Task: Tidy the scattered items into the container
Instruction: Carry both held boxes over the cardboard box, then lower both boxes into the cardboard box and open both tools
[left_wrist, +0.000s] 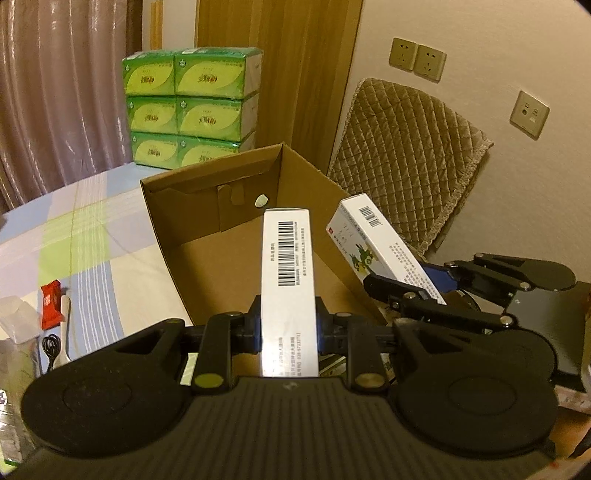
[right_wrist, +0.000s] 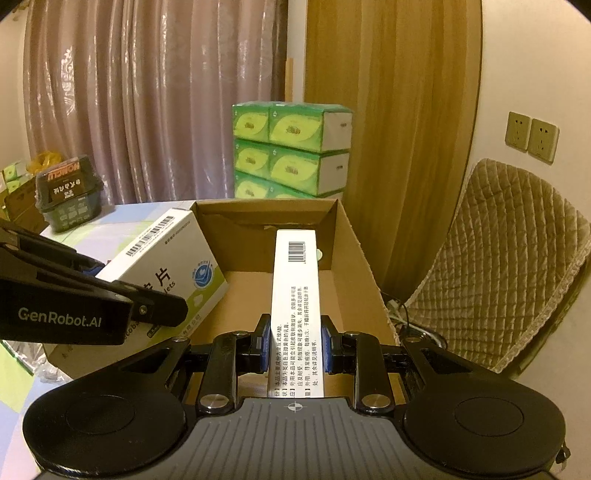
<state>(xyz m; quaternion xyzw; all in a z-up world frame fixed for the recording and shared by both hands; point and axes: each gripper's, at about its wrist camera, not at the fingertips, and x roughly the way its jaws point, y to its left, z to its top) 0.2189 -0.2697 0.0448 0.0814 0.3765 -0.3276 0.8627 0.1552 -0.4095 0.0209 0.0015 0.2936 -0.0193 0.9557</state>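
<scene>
An open brown cardboard box (left_wrist: 207, 206) stands on the table; it also shows in the right wrist view (right_wrist: 351, 258). My left gripper (left_wrist: 288, 328) is shut on a white medicine box with a barcode (left_wrist: 288, 266), held above the cardboard box's near edge. In the right wrist view that same box (right_wrist: 166, 266) shows a green corner, with the left gripper (right_wrist: 159, 310) on it. My right gripper (right_wrist: 293, 345) is shut on a long white box with Chinese text (right_wrist: 295, 295), pointing into the cardboard box. In the left wrist view that box (left_wrist: 384, 243) and right gripper (left_wrist: 424, 291) sit over the cardboard box's right wall.
A striped tablecloth (left_wrist: 74, 236) covers the table. A red snack packet (left_wrist: 50, 304), a white spoon and a black cable lie at the left. A stack of green tissue packs (left_wrist: 192, 107) stands behind. A dark basket (right_wrist: 70, 199) sits far left. A quilted chair (right_wrist: 509, 258) is right.
</scene>
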